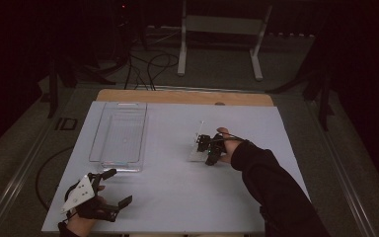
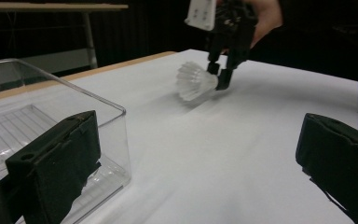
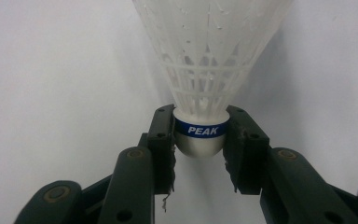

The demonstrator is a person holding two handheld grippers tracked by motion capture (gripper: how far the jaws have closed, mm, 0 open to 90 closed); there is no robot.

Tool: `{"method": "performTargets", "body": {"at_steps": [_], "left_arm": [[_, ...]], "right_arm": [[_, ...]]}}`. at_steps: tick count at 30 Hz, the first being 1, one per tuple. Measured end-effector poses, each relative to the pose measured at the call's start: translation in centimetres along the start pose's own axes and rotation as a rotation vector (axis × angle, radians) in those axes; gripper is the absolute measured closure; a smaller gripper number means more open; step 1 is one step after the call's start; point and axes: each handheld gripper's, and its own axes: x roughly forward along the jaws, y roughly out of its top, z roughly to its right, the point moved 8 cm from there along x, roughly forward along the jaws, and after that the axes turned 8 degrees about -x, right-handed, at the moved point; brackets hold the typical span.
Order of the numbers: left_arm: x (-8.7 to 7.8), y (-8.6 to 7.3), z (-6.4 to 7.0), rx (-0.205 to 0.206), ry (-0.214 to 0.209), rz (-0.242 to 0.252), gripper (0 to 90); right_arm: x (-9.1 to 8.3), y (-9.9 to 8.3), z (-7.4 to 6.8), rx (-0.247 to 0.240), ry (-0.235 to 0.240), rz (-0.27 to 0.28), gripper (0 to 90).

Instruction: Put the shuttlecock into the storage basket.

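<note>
A white plastic shuttlecock with a blue band marked PEAK sits between the jaws of my right gripper, which is shut on its cork base. In the left gripper view the shuttlecock hangs just above the white table, skirt pointing left, held by the right gripper. From the high view the right gripper is at the table's middle right, the shuttlecock faint beside it. My left gripper rests at the near left corner, jaws wide apart with nothing between them.
A clear plastic bin stands on the left half of the white table top; in the left gripper view its corner is just beyond the left jaw. A wooden strip edges the table's far side.
</note>
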Motion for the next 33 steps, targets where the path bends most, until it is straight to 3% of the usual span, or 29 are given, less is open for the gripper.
{"method": "performTargets", "body": {"at_steps": [7,10,15,18,21,23,25,29,32,33], "left_arm": [[0.4,0.2,0.3,-0.005,-0.014,-0.017,0.2],[0.7,0.6,0.6,-0.042,-0.04,-0.021,0.2],[1.1,1.7,1.0,-0.05,-0.052,-0.047,0.2],[1.4,2.3,1.3,-0.053,-0.058,-0.08,0.2],[1.8,2.8,1.6,-0.062,-0.053,-0.143,0.2],[2.0,3.4,1.7,-0.062,-0.05,-0.18,0.2],[2.2,4.3,1.8,-0.06,-0.047,-0.182,0.2],[2.5,6.1,1.8,-0.058,-0.05,-0.206,0.2],[2.6,7.4,2.1,-0.076,-0.082,-0.22,0.2],[2.7,7.8,2.0,-0.071,-0.072,-0.222,0.2]], "right_arm": [[-0.5,-1.6,-1.7,-0.042,-0.004,0.016,65.8],[-0.6,-1.9,-2.5,-0.044,-0.011,0.02,65.8],[-0.9,-2.0,-4.0,-0.104,0.009,0.064,65.8],[-1.4,-2.0,-4.7,-0.121,0.018,0.094,65.8],[-1.8,-1.9,-5.4,-0.139,0.005,0.109,65.8],[-2.3,-1.7,-6.1,-0.154,-0.001,0.126,65.8],[-2.8,-1.4,-6.6,-0.182,-0.009,0.152,65.8],[-4.0,-0.8,-7.4,-0.198,-0.001,0.21,65.8],[-4.6,-0.5,-7.7,-0.202,0.006,0.243,65.8],[-4.9,-0.4,-7.8,-0.2,0.006,0.256,65.8]]}}
